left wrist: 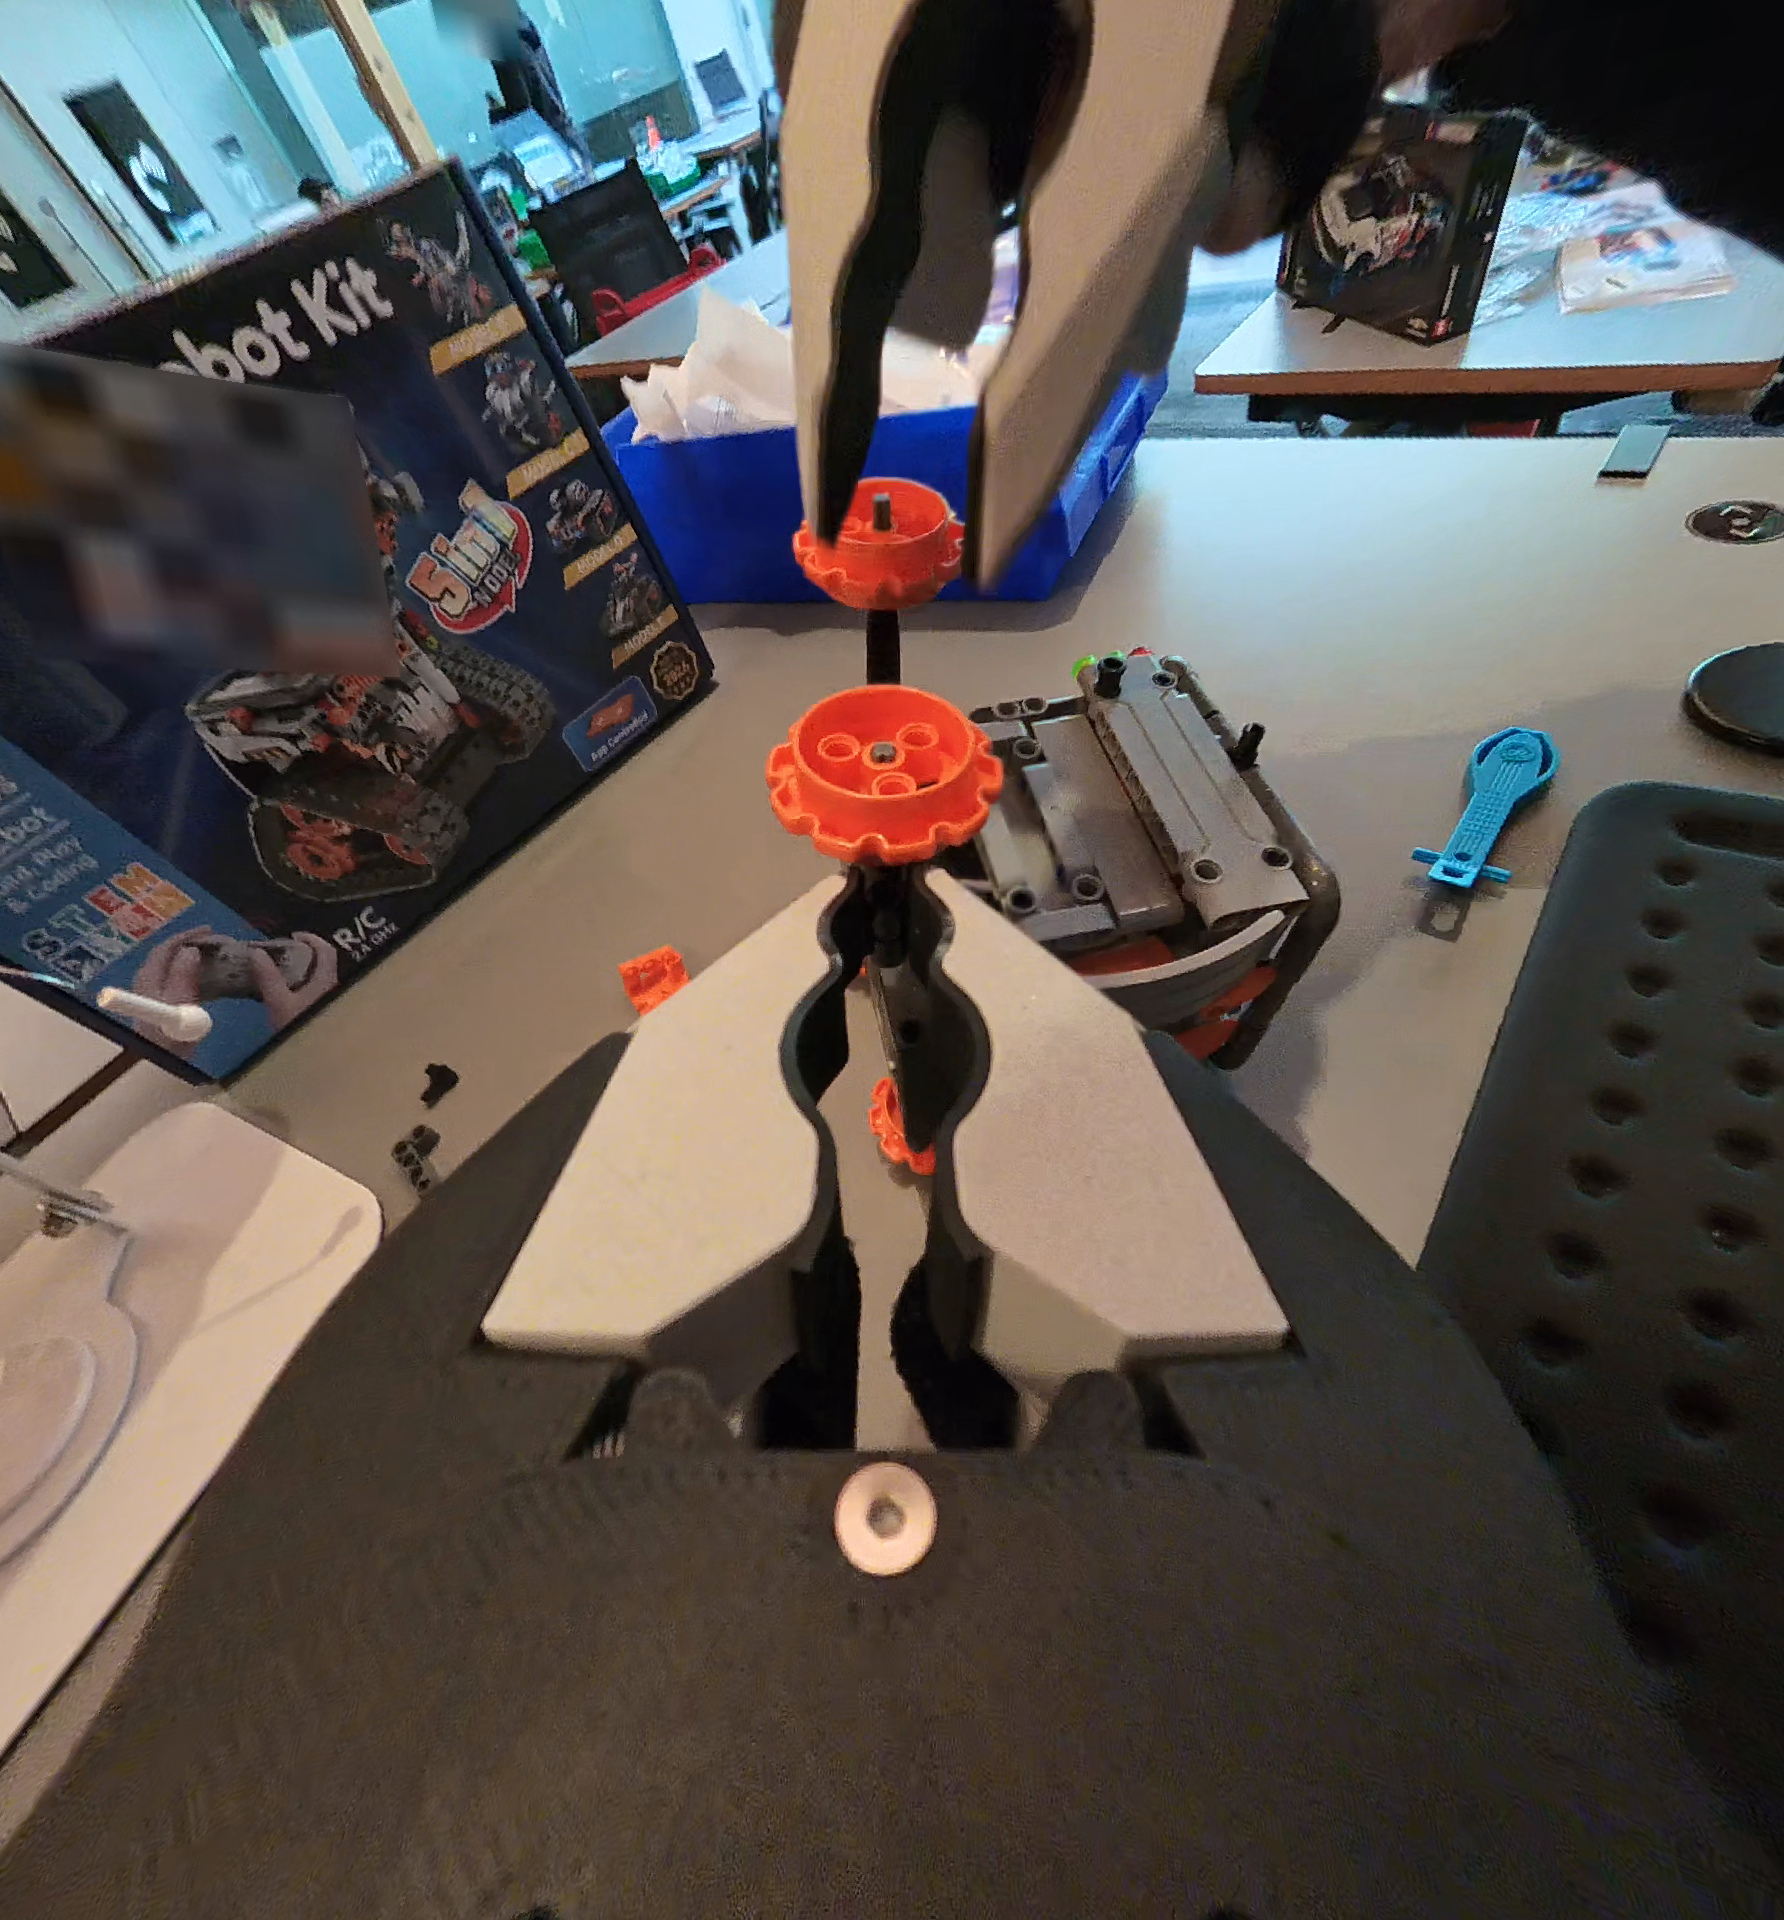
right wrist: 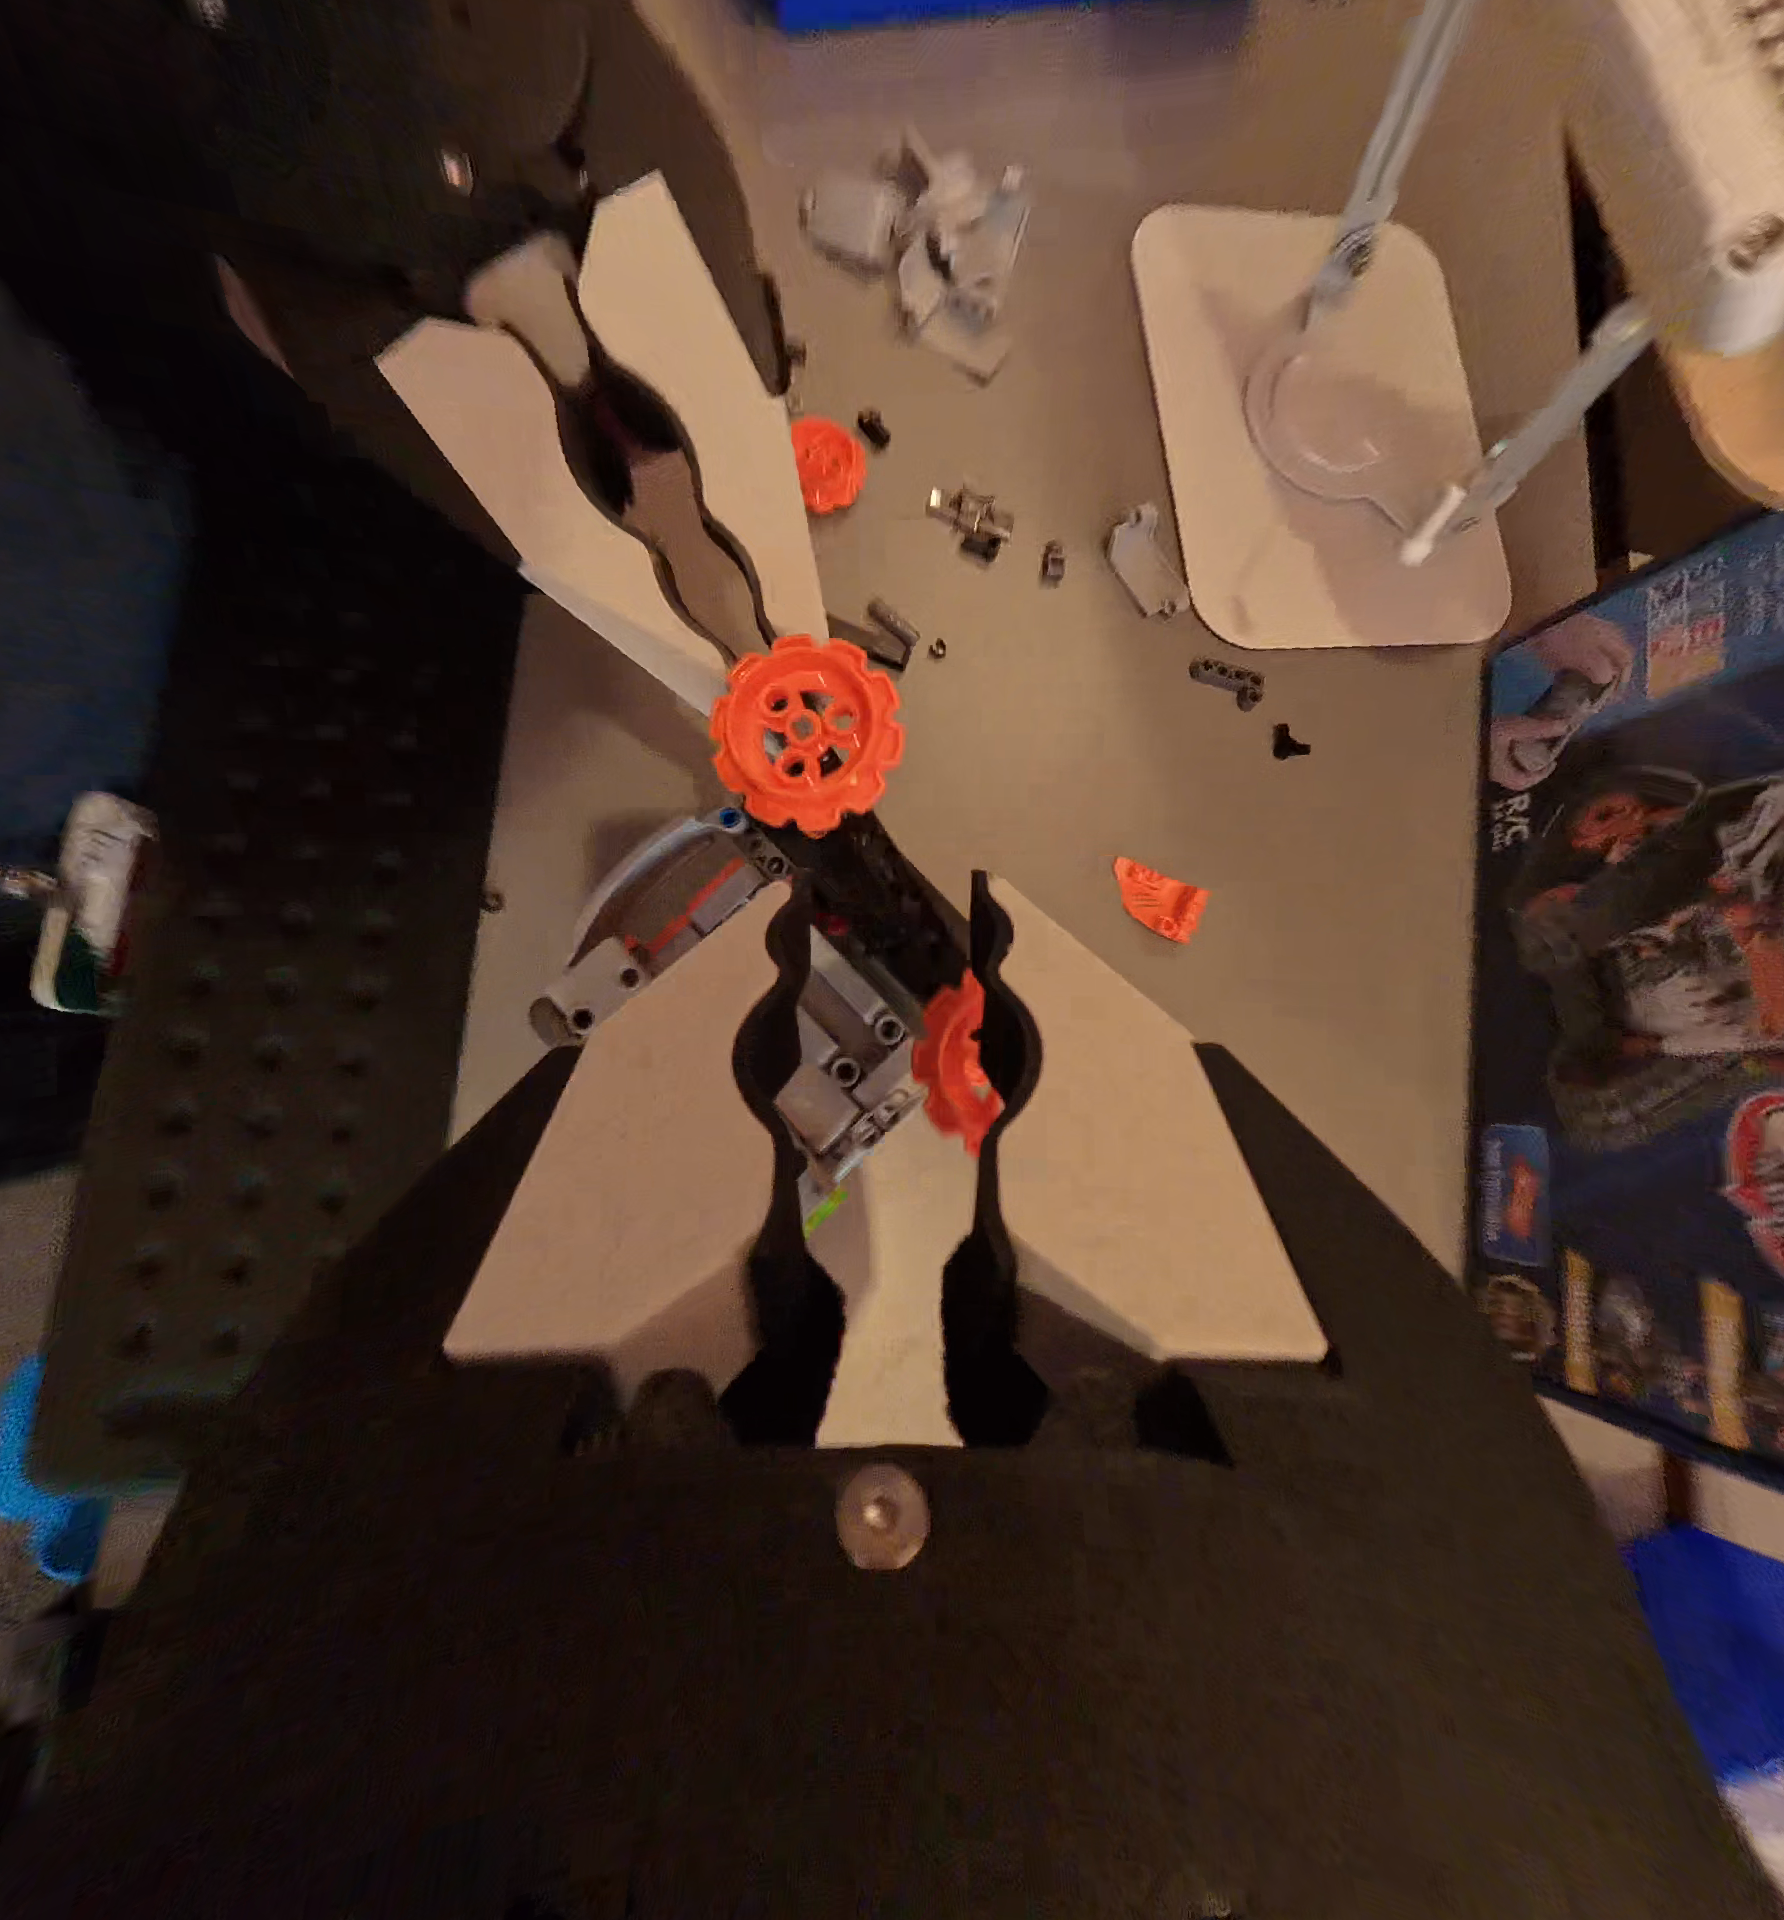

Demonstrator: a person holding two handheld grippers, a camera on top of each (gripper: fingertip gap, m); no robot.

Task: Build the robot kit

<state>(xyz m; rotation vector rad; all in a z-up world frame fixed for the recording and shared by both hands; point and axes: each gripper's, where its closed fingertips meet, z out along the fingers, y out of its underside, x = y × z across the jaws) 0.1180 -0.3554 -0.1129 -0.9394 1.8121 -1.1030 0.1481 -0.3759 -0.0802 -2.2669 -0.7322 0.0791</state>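
Note:
My left gripper (left wrist: 883, 883) is shut on a black beam (left wrist: 883, 644) that stands up from its tips, above the table. An orange toothed wheel (left wrist: 883, 774) sits on the beam just past the tips. A second orange wheel (left wrist: 877, 556) sits at the beam's far end. My right gripper (left wrist: 903, 551) comes down from above with its jaws apart, one on each side of that end wheel. In the right wrist view the right gripper (right wrist: 883, 888) is open over the beam (right wrist: 867, 894). The end wheel (right wrist: 955, 1060) lies by its right finger, with a gap to the left finger.
A grey brick assembly (left wrist: 1127, 821) lies on the table under the beam. A loose orange wheel (right wrist: 826, 462), a small orange piece (right wrist: 1163, 899) and small dark parts (right wrist: 971, 514) lie around. A kit box (left wrist: 296, 644), blue bin (left wrist: 742, 499), blue tool (left wrist: 1490, 805), black perforated pad (left wrist: 1677, 1143) and white stand base (right wrist: 1324, 436) ring the area. Tip to tip, the grippers are about 5 centimeters apart. From either gripper's tips it is about 20 centimeters to the small orange piece (right wrist: 1163, 899). Seen from the left wrist view (left wrist: 654, 984) as well.

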